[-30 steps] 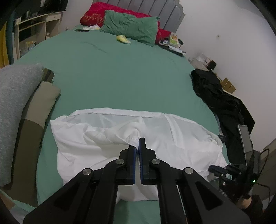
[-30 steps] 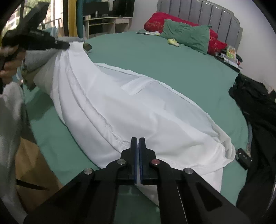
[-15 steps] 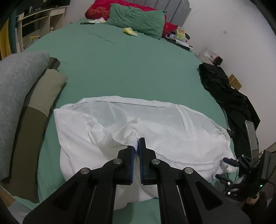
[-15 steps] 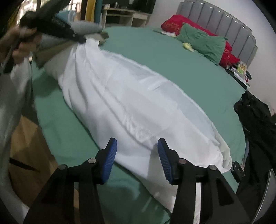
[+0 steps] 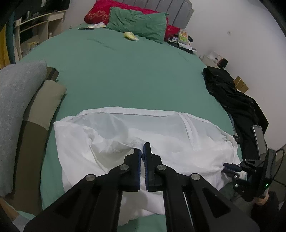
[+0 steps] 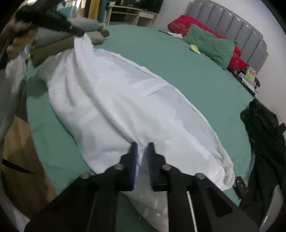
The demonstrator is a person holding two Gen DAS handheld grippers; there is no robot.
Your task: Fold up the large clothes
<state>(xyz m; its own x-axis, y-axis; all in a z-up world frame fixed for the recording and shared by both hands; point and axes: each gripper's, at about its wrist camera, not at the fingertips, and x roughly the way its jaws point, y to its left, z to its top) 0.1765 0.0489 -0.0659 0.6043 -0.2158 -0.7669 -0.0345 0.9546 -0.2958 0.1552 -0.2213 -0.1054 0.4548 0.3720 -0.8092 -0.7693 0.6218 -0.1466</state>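
A large white garment point(image 5: 160, 135) lies spread across the near end of the green bed point(image 5: 125, 71). My left gripper point(image 5: 142, 149) is shut on a bunched fold of it. The right wrist view shows that same left gripper point(image 6: 80, 33) at the top left, with the cloth lifted off the bed into a ridge. My right gripper point(image 6: 141, 149) is closing its jaws on the white garment point(image 6: 116, 100) at its near edge, and cloth fills the narrow gap between the blue pads. In the left wrist view, the right gripper point(image 5: 226, 166) pinches the cloth's right corner.
Folded grey and olive clothes point(image 5: 19, 100) are stacked at the bed's left edge. A black garment point(image 5: 230, 96) lies along the right edge, with a phone point(image 6: 240, 185) beside it. A green pillow point(image 5: 137, 23) and a red pillow point(image 5: 97, 15) lie at the headboard.
My right gripper opened wide over the garment's near edge half a second ago and has now closed on the cloth. The left gripper has kept its grip in the same place.
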